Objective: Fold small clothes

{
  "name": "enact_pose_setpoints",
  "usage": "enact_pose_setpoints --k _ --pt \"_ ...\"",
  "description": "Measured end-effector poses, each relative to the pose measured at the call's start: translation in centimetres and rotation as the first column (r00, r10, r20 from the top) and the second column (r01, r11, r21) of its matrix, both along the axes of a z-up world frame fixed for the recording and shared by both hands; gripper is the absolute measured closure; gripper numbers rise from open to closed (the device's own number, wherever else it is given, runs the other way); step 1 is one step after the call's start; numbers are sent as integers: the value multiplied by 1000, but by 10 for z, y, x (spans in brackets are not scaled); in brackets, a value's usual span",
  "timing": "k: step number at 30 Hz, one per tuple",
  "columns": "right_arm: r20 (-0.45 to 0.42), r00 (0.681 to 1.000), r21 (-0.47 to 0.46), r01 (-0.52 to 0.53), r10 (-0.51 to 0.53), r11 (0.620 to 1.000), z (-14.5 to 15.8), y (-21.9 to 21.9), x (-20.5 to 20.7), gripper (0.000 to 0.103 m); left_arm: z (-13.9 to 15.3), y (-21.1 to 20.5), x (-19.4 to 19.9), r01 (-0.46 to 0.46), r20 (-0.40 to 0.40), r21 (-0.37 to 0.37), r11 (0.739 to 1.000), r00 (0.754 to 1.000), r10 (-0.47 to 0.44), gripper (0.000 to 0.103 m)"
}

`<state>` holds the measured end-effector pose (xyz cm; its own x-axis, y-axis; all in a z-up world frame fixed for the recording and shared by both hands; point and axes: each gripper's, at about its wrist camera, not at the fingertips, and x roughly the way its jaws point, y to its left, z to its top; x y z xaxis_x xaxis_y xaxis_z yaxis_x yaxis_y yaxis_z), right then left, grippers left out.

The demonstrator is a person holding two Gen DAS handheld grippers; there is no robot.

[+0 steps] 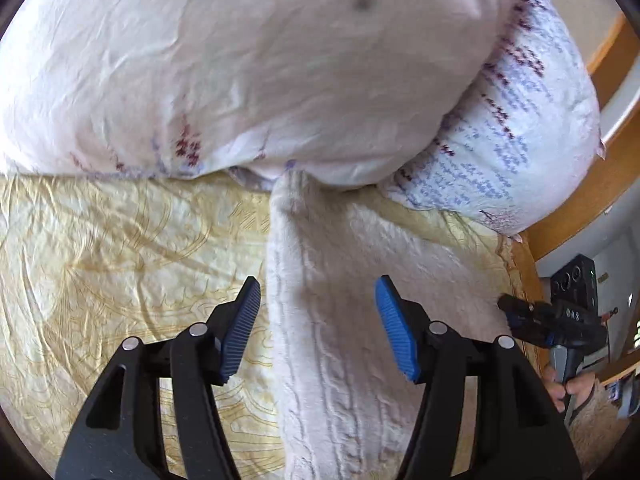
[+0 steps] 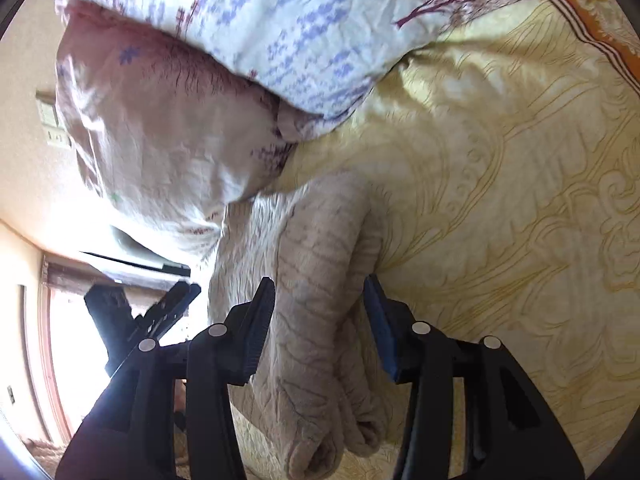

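Note:
A cream cable-knit garment (image 1: 340, 320) lies on the yellow patterned bedsheet (image 1: 100, 260), its far end against the pillows. My left gripper (image 1: 318, 312) is open above it, its blue pads either side of the knit's left part, holding nothing. In the right wrist view the same garment (image 2: 316, 320) is bunched in thick folds. My right gripper (image 2: 320, 320) is open with the bunched knit between its jaws, which do not clamp it. The right gripper (image 1: 528, 316) also shows at the right edge of the left wrist view.
A pale pink pillow (image 1: 240, 72) and a white pillow with blue print (image 1: 512, 120) lie just beyond the garment. A wooden bed frame (image 1: 580, 208) runs at the right. The sheet (image 2: 520, 200) spreads right of the garment. A wall with a socket (image 2: 52, 120) lies left.

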<state>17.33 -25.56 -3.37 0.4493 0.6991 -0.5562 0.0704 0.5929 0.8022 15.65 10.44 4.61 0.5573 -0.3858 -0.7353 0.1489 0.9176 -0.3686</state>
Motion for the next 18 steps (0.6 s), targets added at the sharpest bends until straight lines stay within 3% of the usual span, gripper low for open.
enact_pose_setpoints --k 5,7,9,14,18 --pt "-32 999 30 10 -9 999 -10 2 14 56 7 -56 -14 159 44 118 980 985 -165 39" --pt "-18 1000 -1 -13 13 1000 -9 13 19 85 -4 -79 -12 195 21 159 968 979 -201 39" --pt "26 1000 -85 5 -3 996 1 17 19 92 -12 -93 -7 224 -17 182 958 974 -224 39" --pt "37 999 -203 47 -40 978 10 9 30 94 -20 -103 -4 252 -50 199 947 968 -247 35" --pt "-37 998 -236 40 -50 971 -9 9 39 94 -25 -108 0 268 -71 210 940 963 -259 34"
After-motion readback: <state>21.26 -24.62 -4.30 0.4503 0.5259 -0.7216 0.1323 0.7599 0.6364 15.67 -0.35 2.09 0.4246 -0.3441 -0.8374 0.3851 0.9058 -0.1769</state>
